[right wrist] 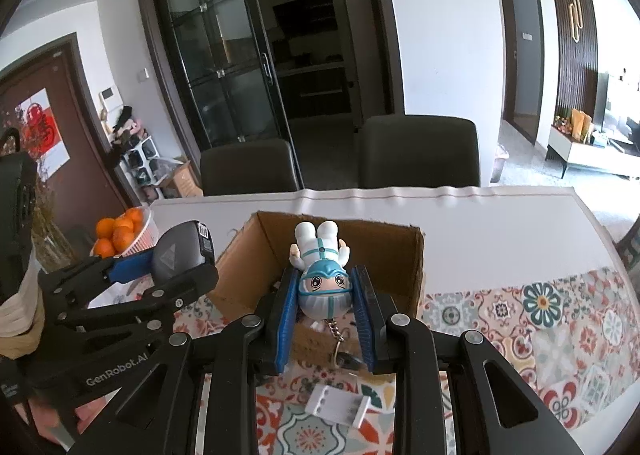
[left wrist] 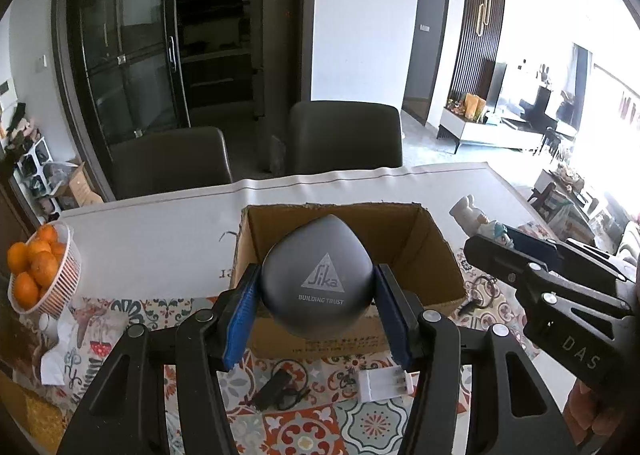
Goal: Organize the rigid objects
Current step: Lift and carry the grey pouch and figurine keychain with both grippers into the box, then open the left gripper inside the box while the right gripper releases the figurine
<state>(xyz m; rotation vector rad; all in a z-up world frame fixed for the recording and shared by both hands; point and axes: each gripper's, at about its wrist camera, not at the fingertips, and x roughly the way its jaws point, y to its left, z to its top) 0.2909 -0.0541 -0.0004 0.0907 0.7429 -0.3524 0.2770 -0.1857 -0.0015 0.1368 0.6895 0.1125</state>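
Note:
My left gripper [left wrist: 316, 291] is shut on a grey rounded Sika device [left wrist: 316, 279] and holds it over the near edge of an open cardboard box [left wrist: 436, 255]. My right gripper [right wrist: 325, 295] is shut on a white and teal doll keychain [right wrist: 322, 275], head toward the camera, its chain and ring [right wrist: 338, 343] hanging below. It hangs above the same box [right wrist: 416, 267]. The left gripper with the grey device [right wrist: 176, 255] shows at the left of the right wrist view. The right gripper [left wrist: 496, 235] shows at the right of the left wrist view.
A white plug-like block [left wrist: 382, 385] and a black clip [left wrist: 276, 387] lie on the patterned tablecloth [left wrist: 312, 427] before the box. A basket of oranges [left wrist: 40, 275] stands at the table's left edge. A key ring [left wrist: 478, 291] lies right of the box. Two dark chairs [left wrist: 344, 139] stand behind the table.

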